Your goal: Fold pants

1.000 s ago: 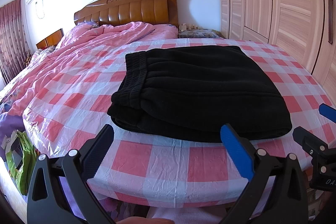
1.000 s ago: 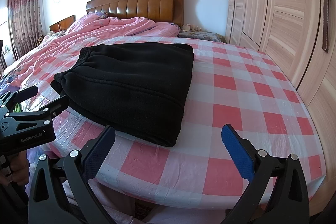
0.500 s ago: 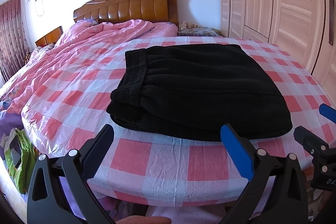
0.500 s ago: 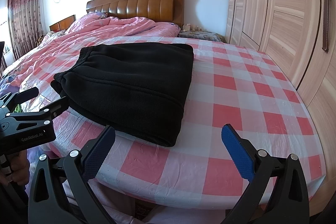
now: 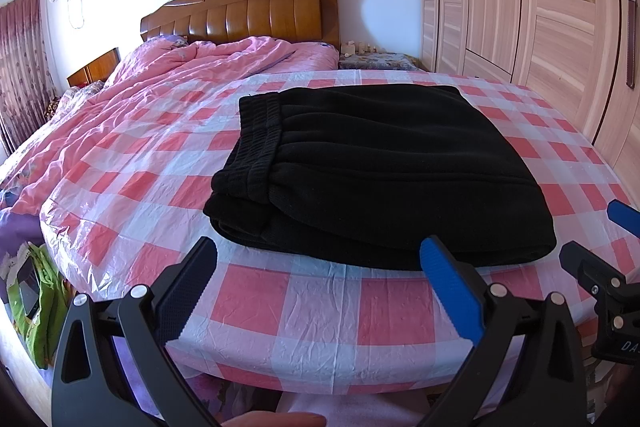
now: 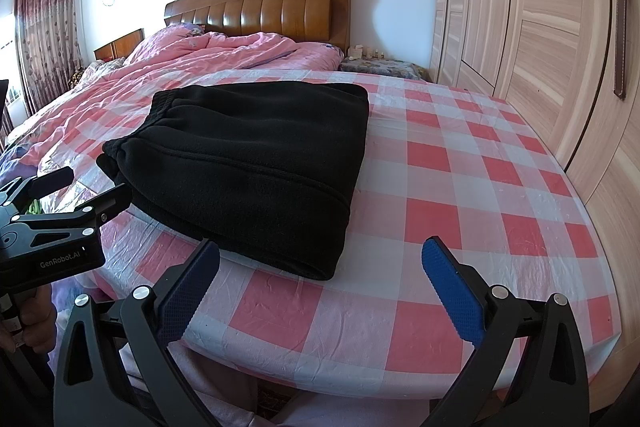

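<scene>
Pants, black fleece with a ribbed elastic waistband (image 5: 380,171): lying folded in a compact rectangle on the pink-and-white checked plastic sheet (image 5: 320,311) over the bed, near its foot edge, waistband toward the left. Left gripper (image 5: 318,291) is held short of the bundle, jaws wide apart, nothing grasped. Right gripper (image 6: 320,291) is likewise held back, jaws spread wide and empty. Against the preceding second, almost no change is noted: the bundle is unmoved and both tools have barely shifted. Folding is judged complete or nearly so; no further fold appears required.
</scene>
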Demonstrator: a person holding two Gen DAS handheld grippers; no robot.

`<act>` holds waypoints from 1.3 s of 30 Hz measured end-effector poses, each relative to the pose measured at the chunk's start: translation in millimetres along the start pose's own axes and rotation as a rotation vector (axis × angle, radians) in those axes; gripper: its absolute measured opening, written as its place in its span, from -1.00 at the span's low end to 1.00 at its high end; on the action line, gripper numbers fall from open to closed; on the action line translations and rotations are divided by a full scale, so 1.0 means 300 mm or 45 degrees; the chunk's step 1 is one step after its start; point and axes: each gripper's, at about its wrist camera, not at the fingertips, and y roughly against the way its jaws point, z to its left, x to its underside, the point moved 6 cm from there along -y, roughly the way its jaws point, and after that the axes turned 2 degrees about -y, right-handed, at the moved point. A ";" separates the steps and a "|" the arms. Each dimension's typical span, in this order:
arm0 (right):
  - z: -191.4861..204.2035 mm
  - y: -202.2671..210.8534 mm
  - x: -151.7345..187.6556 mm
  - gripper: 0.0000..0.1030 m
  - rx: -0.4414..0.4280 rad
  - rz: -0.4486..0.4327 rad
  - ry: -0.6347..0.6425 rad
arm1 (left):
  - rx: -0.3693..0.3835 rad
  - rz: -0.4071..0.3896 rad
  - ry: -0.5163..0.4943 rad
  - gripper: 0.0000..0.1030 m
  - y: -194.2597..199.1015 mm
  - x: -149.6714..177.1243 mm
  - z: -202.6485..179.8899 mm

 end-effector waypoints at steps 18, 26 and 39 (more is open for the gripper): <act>0.001 0.000 0.010 0.91 -0.005 0.005 -0.007 | 0.000 0.016 0.021 0.97 -0.007 -0.002 0.010; -0.006 -0.001 0.027 0.91 0.006 0.011 -0.028 | -0.006 0.027 0.053 0.97 -0.010 0.000 0.028; -0.015 0.014 0.078 0.91 0.035 0.029 -0.086 | -0.034 0.054 0.118 0.97 -0.036 0.010 0.088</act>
